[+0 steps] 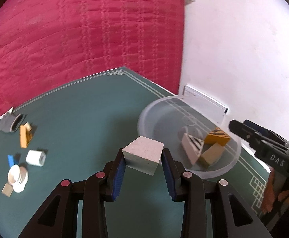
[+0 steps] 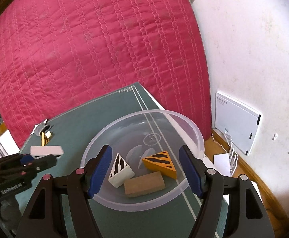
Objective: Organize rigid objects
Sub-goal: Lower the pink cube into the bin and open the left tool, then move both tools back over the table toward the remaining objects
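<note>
My left tongs (image 1: 143, 159) clasp a block (image 1: 143, 154) mid-frame, bowl (image 1: 150, 109) to its right holding three blocks, small pieces (image 1: 25, 148) scattered lower left on the table (image 1: 80, 109).

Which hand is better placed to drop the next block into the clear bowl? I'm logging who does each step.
Left. The left gripper is shut on the white block, beside the clear bowl. The right gripper hangs open and empty above the bowl, holding nothing to add.
</note>
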A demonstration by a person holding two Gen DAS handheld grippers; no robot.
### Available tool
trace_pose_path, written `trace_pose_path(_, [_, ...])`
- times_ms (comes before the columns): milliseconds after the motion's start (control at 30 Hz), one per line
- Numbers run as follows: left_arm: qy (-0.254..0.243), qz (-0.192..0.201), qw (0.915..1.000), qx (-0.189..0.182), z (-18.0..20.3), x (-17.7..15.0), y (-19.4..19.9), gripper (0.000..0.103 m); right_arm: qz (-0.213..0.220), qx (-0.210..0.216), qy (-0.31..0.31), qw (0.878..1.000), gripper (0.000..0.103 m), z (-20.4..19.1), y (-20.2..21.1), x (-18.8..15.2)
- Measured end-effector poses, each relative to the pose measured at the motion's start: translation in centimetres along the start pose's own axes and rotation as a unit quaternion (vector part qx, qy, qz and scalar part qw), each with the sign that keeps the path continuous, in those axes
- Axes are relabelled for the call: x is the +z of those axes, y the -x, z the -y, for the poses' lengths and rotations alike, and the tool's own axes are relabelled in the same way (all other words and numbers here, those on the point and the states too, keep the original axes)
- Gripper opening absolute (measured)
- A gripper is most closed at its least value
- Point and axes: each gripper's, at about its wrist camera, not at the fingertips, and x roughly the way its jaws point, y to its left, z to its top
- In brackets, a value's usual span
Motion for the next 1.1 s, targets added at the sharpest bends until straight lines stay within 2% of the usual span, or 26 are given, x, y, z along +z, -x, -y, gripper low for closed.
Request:
trace_pose_path(400, [-0.028,-0.005,0.9992,-0.029,3.0,1.7,-3.4,0.039,0.008,-0.002,-0.018,1.000,0.071,0.5,0.3,0.0])
trace_pose_path(433, [-0.028,-0.004,0.9991,-0.031,3.2,1.7,-3.6,0.042,0.008,-0.003,-0.019,1.000,0.071,0.6,0.2,-0.1])
trace_pose_path(467, [-0.027,-0.005,0.9991,-0.033,3.3,1.8,-3.8,0.052,0.008,-0.004,-0.019,1.000,0.071,0.6,0.2,-0.1])
trace_pose_path(533, [-0.023,-0.002,0.9992,-0.032,3.1,1.9,-4.0,0.063,0.008,-0.008,-0.019,1.000,0.071,0.6,0.2,-0.1])
trace_pose_path(567, [-0.021,0.000,0.9993,-0.030,3.0,1.9,-4.1,0.063,0.009,-0.010,-0.018,1.000,0.071,0.6,0.2,-0.2])
trace_pose_path(867, [0.000,0.000,1.0000,-0.006,-0.4,1.4,-3.3,0.064,0.009,-0.040,0.035,0.999,0.071,-1.4,-0.5,-1.4])
trace_pose_path(1033, [0.032,-0.003,0.9994,0.010,-3.6,0.8,-2.5,0.071,0.015,-0.055,0.082,0.995,0.071,-3.4,-0.6,-2.0])
trace_pose_path(1100, [0.045,-0.011,0.9985,0.029,-5.0,0.4,-2.2,0.076,0.008,-0.052,0.093,0.994,0.071,-4.4,-0.9,-2.0])
